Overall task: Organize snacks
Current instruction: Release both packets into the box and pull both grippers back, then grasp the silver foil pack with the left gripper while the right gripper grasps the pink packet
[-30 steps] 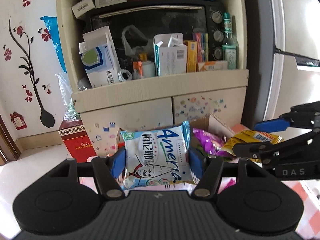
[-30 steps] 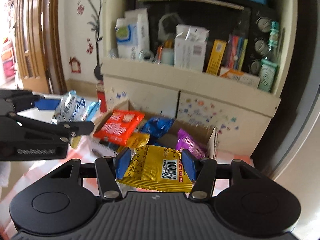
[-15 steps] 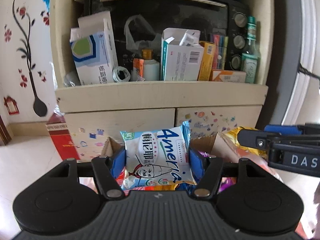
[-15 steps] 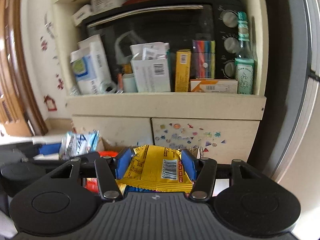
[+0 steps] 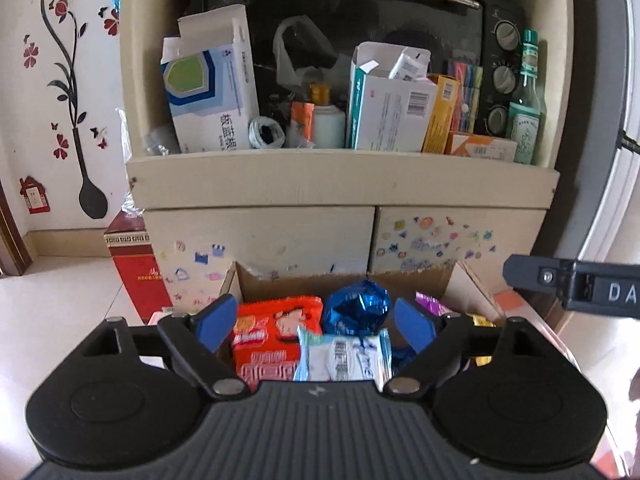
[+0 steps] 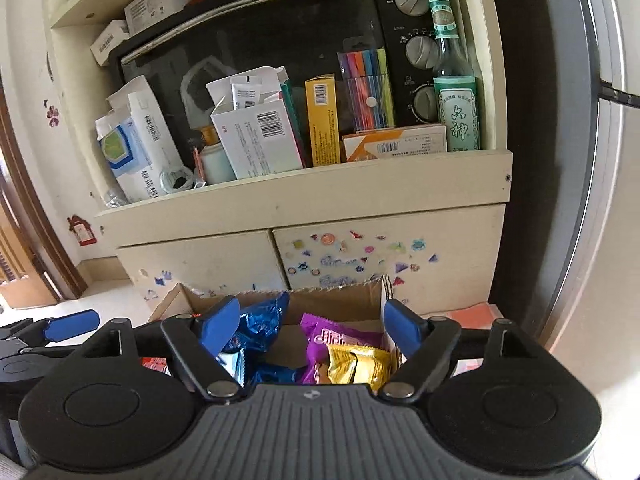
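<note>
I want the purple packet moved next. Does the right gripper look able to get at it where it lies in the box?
Probably yes. The right gripper is open above the cardboard box, and the purple packet lies uncovered between its fingers; only the yellow packet overlaps its near end.

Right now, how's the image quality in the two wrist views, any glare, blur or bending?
Left wrist: strong fisheye bending of the cabinet edges, dark corners, the oven glass reflecting light, everything fairly sharp. Right wrist: the same curving, worst on the fridge at right, a bright washed-out floor at left, snacks in the box partly shaded by the fingers.
</note>
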`<state>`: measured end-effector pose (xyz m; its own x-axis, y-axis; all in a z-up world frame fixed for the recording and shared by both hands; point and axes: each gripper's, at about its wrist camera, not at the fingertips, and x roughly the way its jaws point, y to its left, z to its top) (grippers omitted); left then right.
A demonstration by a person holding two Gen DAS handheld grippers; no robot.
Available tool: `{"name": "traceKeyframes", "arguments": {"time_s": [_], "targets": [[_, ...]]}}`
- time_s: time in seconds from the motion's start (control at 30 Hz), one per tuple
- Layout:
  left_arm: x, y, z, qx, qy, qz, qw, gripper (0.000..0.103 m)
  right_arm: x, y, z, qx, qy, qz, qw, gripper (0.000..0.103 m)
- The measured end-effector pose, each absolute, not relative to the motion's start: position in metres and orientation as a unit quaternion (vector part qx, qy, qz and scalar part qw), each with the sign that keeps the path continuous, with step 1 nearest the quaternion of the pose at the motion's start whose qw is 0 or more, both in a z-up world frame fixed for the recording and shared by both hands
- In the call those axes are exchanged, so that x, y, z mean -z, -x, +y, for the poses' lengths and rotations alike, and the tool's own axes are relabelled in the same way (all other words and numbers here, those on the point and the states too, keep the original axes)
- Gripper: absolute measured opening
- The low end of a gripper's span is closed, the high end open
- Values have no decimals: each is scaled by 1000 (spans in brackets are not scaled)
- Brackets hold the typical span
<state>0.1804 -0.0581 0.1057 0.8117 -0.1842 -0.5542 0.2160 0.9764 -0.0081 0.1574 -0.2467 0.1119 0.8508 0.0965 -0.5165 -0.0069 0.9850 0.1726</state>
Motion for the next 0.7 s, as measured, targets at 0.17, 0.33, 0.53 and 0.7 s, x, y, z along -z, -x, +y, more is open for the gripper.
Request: {"name": "traceKeyframes", "arguments": {"time_s": [0.17,0.33,0.53,0.7], "targets": [[-99,-161,-55,100,-57,304,946,87,-113,-147,-242,-45,-38,287,956,91],[-91,-137,-53,110,-71,323,937,88,-109,-135,-245,-67,-5,312,948,91],[-79,-117,-49,121,-69,353,925,89,-101,-118,-253,-88,13,335,938,92],[-64,-111,-53,125,-81,376,915,89,-91,-108,-254,-106,43,352,929,92]]}}
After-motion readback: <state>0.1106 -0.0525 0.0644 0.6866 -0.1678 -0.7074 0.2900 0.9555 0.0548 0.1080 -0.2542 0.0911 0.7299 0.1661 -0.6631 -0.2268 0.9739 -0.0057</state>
